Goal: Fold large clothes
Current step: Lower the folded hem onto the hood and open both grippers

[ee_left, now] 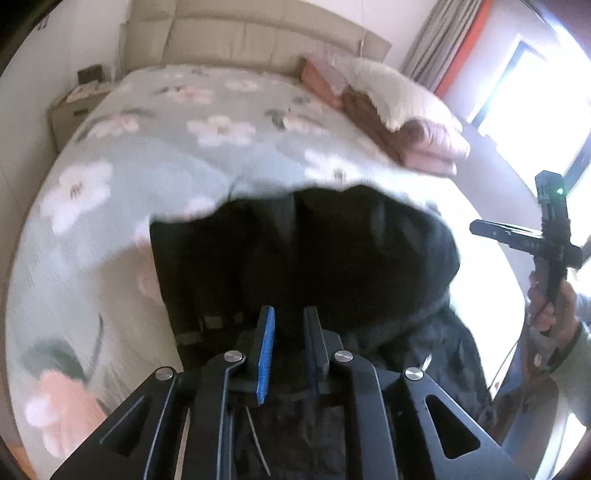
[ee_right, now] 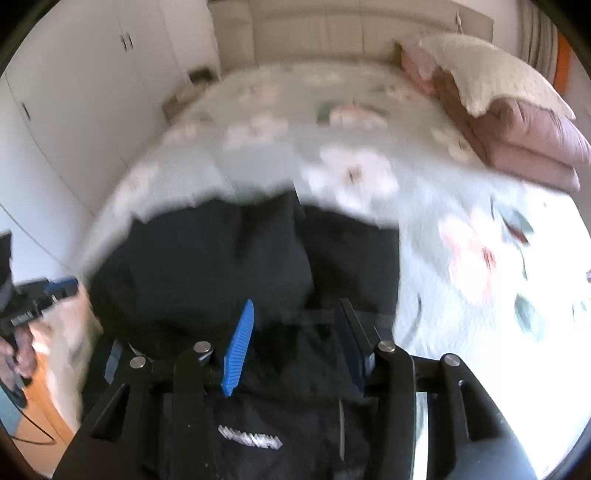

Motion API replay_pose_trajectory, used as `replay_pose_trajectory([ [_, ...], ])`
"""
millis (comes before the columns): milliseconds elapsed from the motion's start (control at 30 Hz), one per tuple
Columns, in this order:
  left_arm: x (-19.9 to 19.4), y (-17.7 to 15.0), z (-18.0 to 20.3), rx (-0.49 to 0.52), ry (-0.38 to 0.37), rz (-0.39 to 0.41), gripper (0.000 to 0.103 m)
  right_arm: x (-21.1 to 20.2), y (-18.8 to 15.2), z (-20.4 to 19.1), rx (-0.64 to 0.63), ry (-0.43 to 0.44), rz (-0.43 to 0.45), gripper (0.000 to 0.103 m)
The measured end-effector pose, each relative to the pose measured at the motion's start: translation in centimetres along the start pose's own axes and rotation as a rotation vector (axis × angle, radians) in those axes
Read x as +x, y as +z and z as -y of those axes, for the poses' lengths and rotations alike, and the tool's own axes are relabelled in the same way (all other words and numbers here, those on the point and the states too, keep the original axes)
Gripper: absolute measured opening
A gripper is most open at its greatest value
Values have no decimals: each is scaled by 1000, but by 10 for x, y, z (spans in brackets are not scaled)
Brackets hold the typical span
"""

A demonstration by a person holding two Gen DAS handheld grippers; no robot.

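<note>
Fingers of the left gripper stand narrowly parted, with dark cloth visible in the gap between the blue pads; whether the pads actually pinch the cloth cannot be told. The right gripper has its fingers spread wide, with nothing gripped between them; black fabric lies beneath and beyond the pads.

The black garment lies on the bed, at the near edge, bunched and partly hanging over toward the cameras. A white printed label shows on the fabric below the right gripper. Motion blur softens the garment's outline in both views.

The bed carries a pale green cover with white and pink flowers. A stack of folded pink and brown bedding, topped by a cream blanket, rests at the far right side near the headboard. A nightstand stands at the far left of the bed. White wardrobe doors line the left wall in the right wrist view.
</note>
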State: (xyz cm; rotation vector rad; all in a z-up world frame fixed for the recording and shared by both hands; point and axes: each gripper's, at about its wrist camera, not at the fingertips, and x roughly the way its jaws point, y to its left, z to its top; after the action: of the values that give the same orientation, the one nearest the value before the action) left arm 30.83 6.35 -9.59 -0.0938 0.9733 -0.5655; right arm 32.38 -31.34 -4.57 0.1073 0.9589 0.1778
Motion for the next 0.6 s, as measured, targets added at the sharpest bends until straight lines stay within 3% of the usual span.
replay_pose_trajectory([
  [67,-2,28,1,-6,-1,60,22,8,28,-17,-5,41,28,52],
  [167,18,64,9,-49,-109,108,56,39,52,-42,-20,103,8,54],
  [200,32,70,13,-70,-141,106,56,54,52,-53,-26,104,-19,54],
  [267,62,71,24,-51,-165,26,56,85,42,-62,-44,99,-109,54],
  [333,88,52,27,-49,-176,-68,55,103,15,-69,-88,115,-200,54],
  [433,113,4,21,-54,-287,-197,56,123,-50,-68,-161,70,-320,54],
  [500,136,-34,12,-67,-226,-258,56,139,-87,-57,-115,95,-360,54],
  [533,146,-47,8,-81,-216,-256,56,143,-104,-52,-93,101,-363,54],
  [600,152,-61,7,-100,-201,-182,56,152,-115,-48,-79,95,-308,54],
])
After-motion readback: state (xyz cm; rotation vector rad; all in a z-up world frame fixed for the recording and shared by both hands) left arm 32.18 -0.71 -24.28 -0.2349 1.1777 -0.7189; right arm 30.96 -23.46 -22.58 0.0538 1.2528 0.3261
